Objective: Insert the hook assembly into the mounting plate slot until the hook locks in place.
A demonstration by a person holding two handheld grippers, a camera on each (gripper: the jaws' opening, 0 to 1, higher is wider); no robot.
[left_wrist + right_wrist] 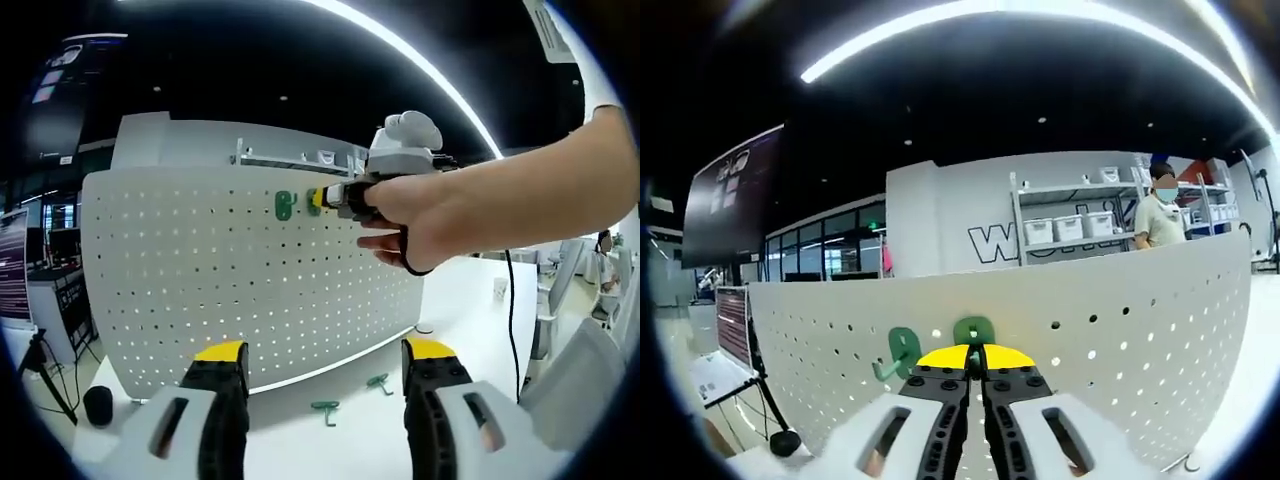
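In the left gripper view we see our left gripper (325, 375) rising from the bottom of the frame, its two yellow-tipped jaws standing wide apart with nothing between them. Between and just beyond those jaws, low in the frame, two loose green plastic hooks (327, 410) lie on the white table (480, 300), one left of the other and apart from it. Behind them the white perforated mounting panel (200, 270) stands upright across the left and centre of the frame. Near its upper edge, at centre, a green hook (284, 205) is already seated in the holes. Just to its right, our right gripper (322, 199) comes in from the right, carried by a hand (420, 215), and presses a second green hook against the panel. In the right gripper view the panel fills the lower half of the frame. Left of centre the seated hook shows hanging on it, and right beside that, at centre, the second green hook (973, 331) sits pinched between the closed yellow tips of our right gripper, touching the panel. At the upper right a person (1160, 210) stands by white shelving (1070, 215).
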